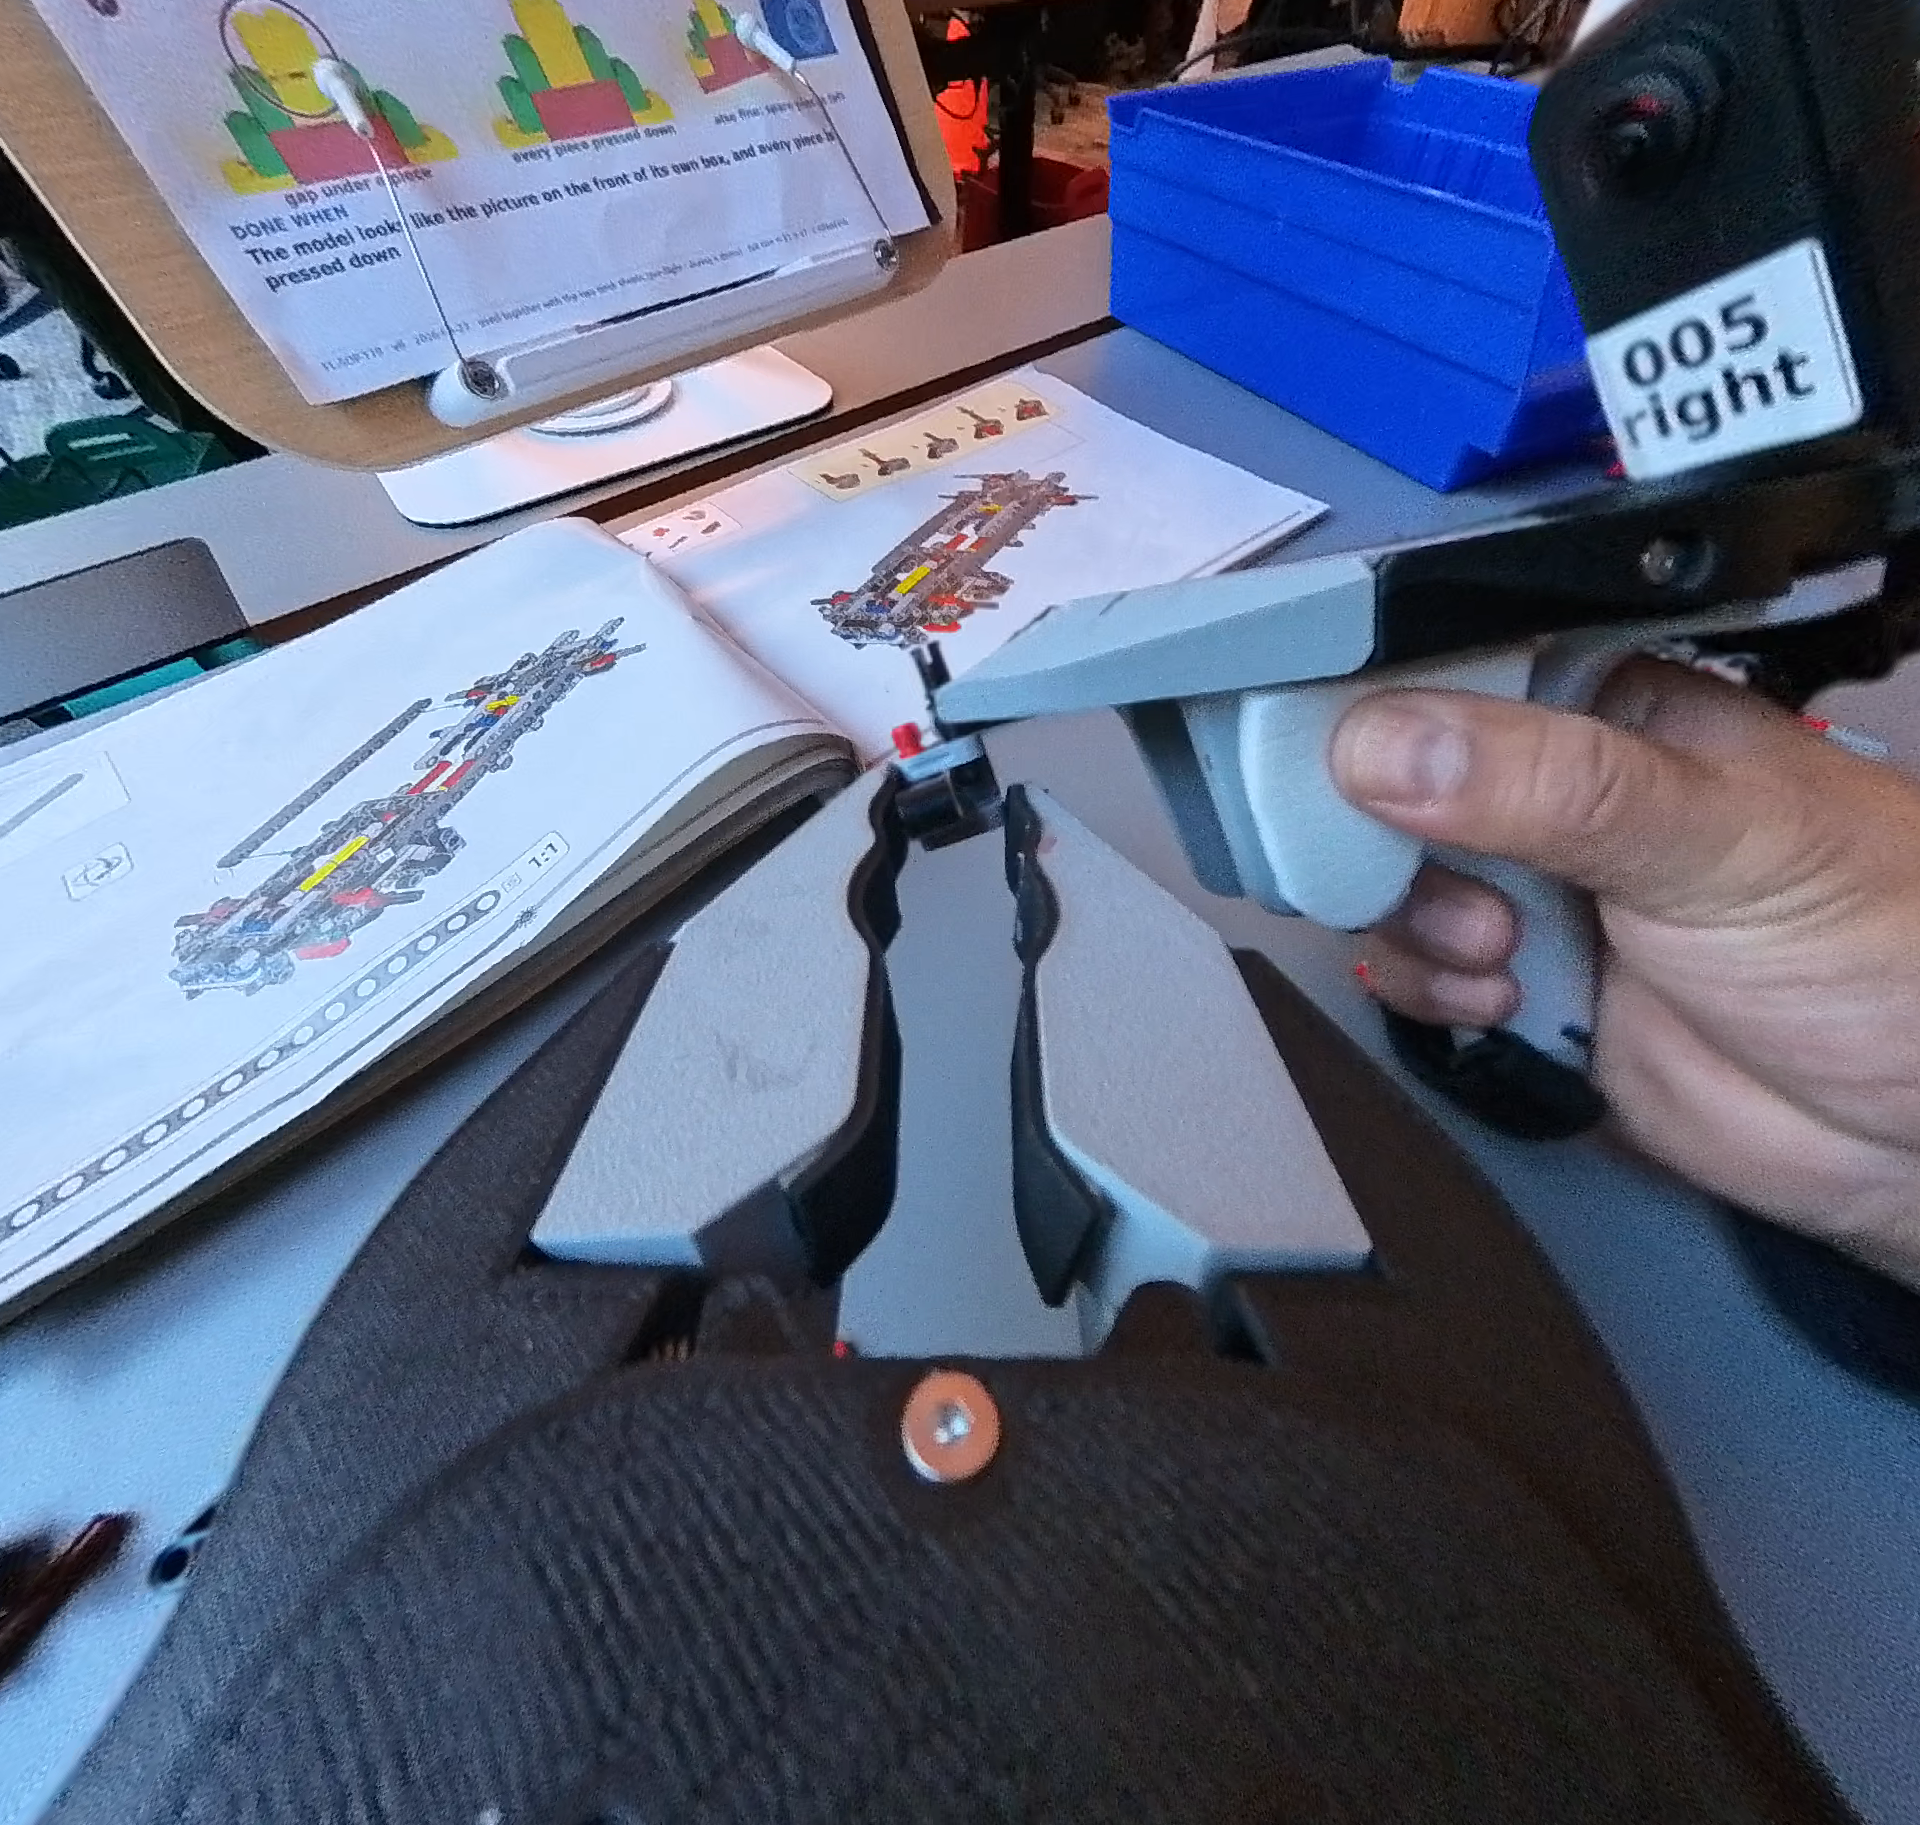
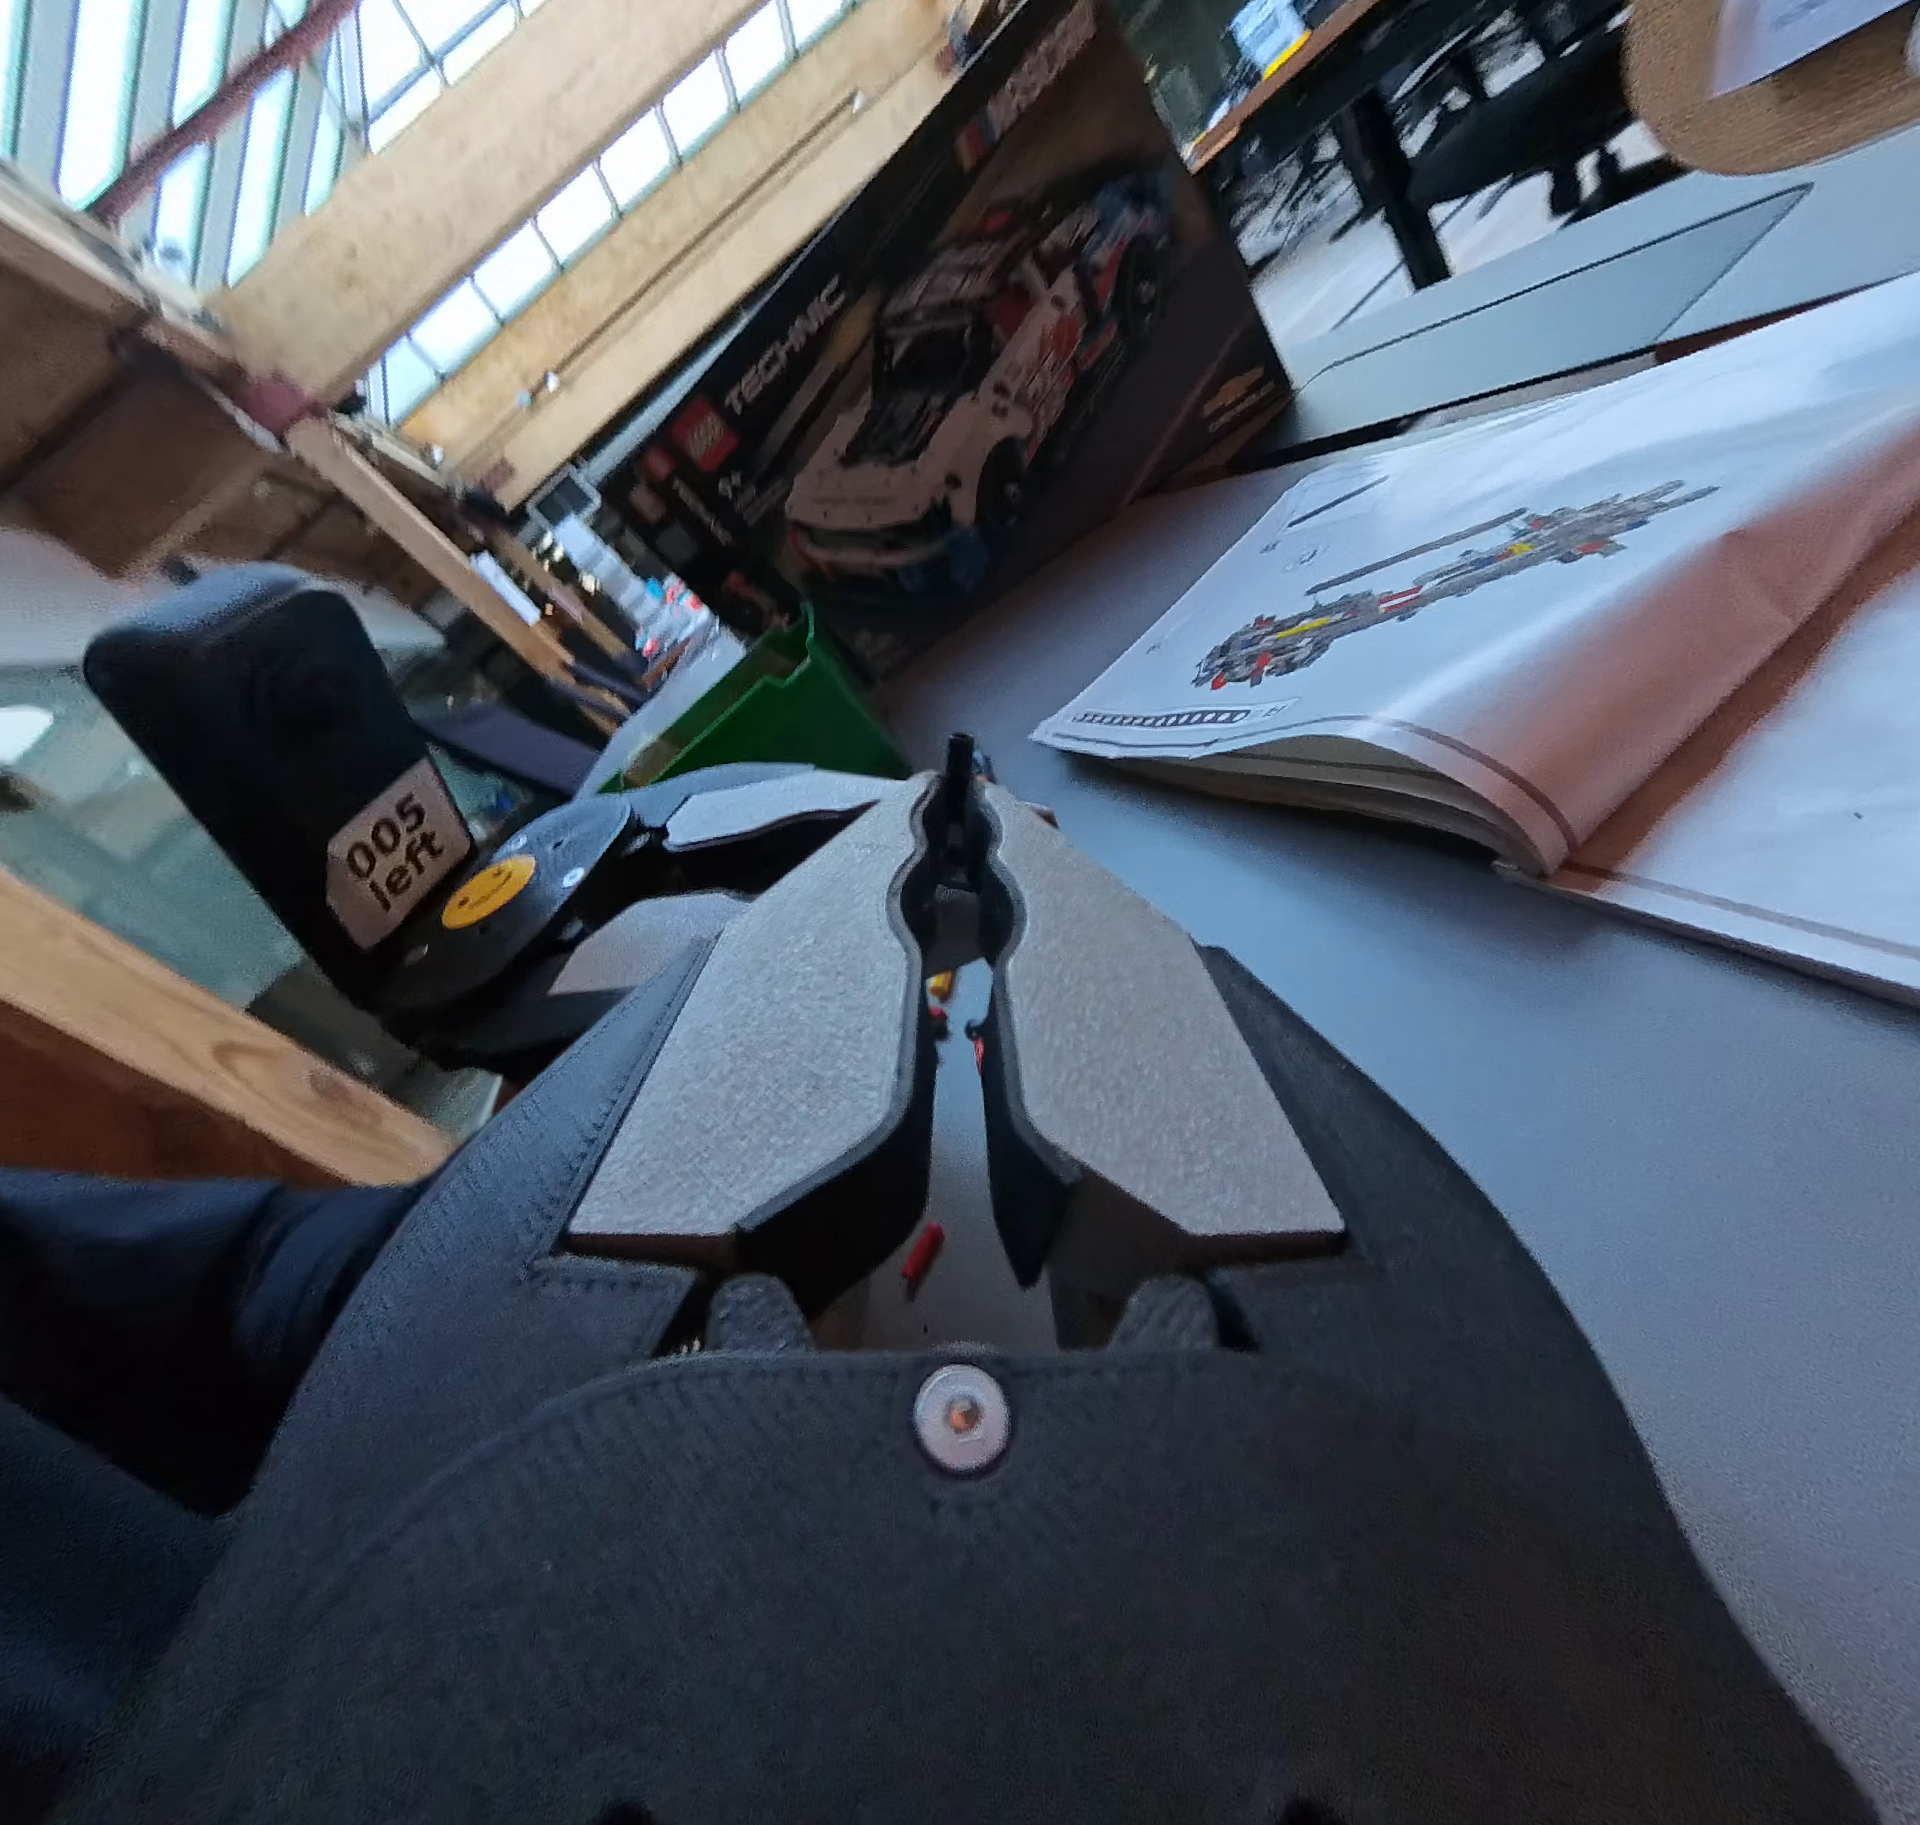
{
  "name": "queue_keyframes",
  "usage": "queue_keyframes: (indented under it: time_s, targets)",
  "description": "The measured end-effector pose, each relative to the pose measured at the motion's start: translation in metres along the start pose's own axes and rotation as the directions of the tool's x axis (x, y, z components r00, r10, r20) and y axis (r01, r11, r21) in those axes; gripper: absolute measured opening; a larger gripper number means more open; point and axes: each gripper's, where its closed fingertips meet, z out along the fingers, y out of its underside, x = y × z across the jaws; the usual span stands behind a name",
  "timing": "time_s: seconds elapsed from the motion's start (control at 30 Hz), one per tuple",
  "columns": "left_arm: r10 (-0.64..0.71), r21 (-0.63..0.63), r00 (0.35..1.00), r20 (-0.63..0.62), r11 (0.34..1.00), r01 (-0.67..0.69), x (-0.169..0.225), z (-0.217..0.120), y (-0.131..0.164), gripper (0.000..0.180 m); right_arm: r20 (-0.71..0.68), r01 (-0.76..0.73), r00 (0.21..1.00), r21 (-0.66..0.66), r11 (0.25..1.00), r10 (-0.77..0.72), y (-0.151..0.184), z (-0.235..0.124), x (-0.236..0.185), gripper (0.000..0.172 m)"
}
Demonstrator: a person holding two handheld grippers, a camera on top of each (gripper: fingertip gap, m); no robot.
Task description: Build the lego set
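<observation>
1. the left gripper [image 1: 951, 809] stands narrowly parted, with a small assembly of building pieces [image 1: 935, 788] at its tips: a black block below, a light grey piece on top and a red stud on the side.
2. its left pad lies against the black block; on the other side i cannot tell whether the pad presses or only stands close.
3. the right gripper [image 1: 940, 710] comes in from the right edge of the left wrist view, a hand [image 1: 1621, 902] around its grey handle, its flat grey fingers closed together.
4. a thin black pin [image 2: 958, 788] is pinched between the right gripper's fingertips [image 2: 914, 819] and pokes out past them, upright in that view.
5. seen from the left wrist, the pin rises just above the small assembly, the right gripper's tip meeting the grey piece on top.
6. an open instruction booklet [image 1: 416, 736] lies on the grey table [image 1: 1195, 373] just beyond both tools, its pages showing a long grey, red and yellow model.
7. a blue bin [image 1: 1330, 248] sits toward the far right of the table, a sheet on a white stand [image 1: 582, 445] at the far edge.
8. a green bin [image 2: 769, 705] and a large dark box with a car picture [image 2: 935, 373] stand past the booklet's left side.
</observation>
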Motion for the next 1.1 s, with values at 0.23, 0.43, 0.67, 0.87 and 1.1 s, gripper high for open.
queue_keyframes:
  time_s: [0.23,0.43,0.67,0.87,1.1]
  targets:
    - [-0.087,0.022,0.996,0.021,0.996,0.087,-0.007,0.003,-0.001,0.015,-0.065,-0.033,0.997,0.094,0.995,0.039,-0.006,0.005,0.010,0.000]
    - [-0.104,0.032,0.994,0.028,0.994,0.103,-0.011,0.004,-0.001,0.014,-0.068,-0.061,0.995,0.123,0.990,0.070,-0.007,0.009,0.012,0.000]
    - [-0.103,0.046,0.994,0.032,0.994,0.102,-0.012,0.002,-0.003,0.014,-0.070,-0.060,0.995,0.146,0.988,0.070,-0.010,0.010,0.011,0.000]
    - [-0.109,0.051,0.993,0.033,0.993,0.107,-0.013,0.002,-0.004,0.014,-0.069,-0.064,0.995,0.156,0.986,0.075,-0.012,0.012,0.011,0.000]
    - [-0.111,0.055,0.993,0.034,0.992,0.109,-0.013,0.001,-0.004,0.014,-0.069,-0.058,0.995,0.156,0.986,0.070,-0.012,0.012,0.011,0.000]
